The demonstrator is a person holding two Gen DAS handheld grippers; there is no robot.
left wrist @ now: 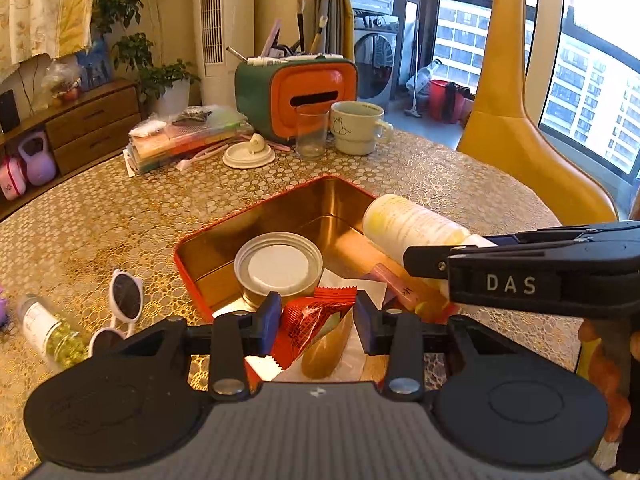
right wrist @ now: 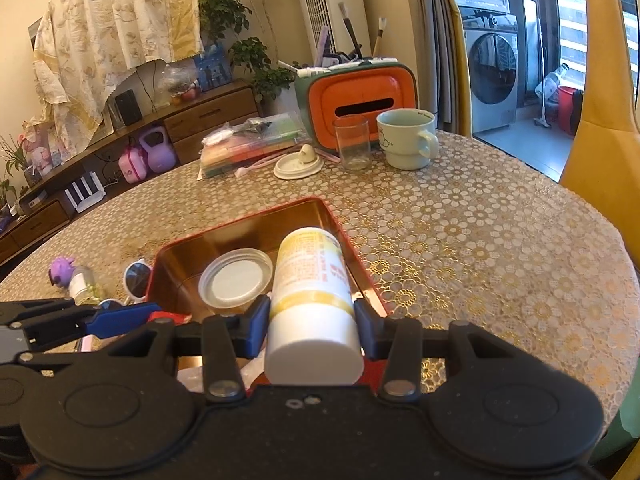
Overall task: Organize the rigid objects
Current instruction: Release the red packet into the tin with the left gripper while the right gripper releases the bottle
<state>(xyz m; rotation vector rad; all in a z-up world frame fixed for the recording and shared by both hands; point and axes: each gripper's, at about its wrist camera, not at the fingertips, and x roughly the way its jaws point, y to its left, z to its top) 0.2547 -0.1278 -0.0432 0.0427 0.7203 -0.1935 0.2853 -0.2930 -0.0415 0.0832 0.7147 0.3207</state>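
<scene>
The right claw (right wrist: 314, 316) is clamped on a white bottle (right wrist: 310, 280), held tilted over the red tin (right wrist: 340, 224). The left claw (left wrist: 316, 316) is spread wide around a red packet (left wrist: 316, 320). Release over the right rim risks roll-off onto the counter (right wrist: 480, 240); free room remains at the tin's far end.

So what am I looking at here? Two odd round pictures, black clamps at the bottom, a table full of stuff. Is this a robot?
No robot: a person holds a two-finger clamp in each hand, with a wide-angle camera on each looking along its fingers. One picture comes from the left clamp, the other from the right.

The right gripper is shut on a white and yellow bottle above the red tin. The left gripper is open over a red wrapper. A round lid lies in the tin. Beside it on the table are white sunglasses and a small jar; farther back, a mug and a glass.
</scene>
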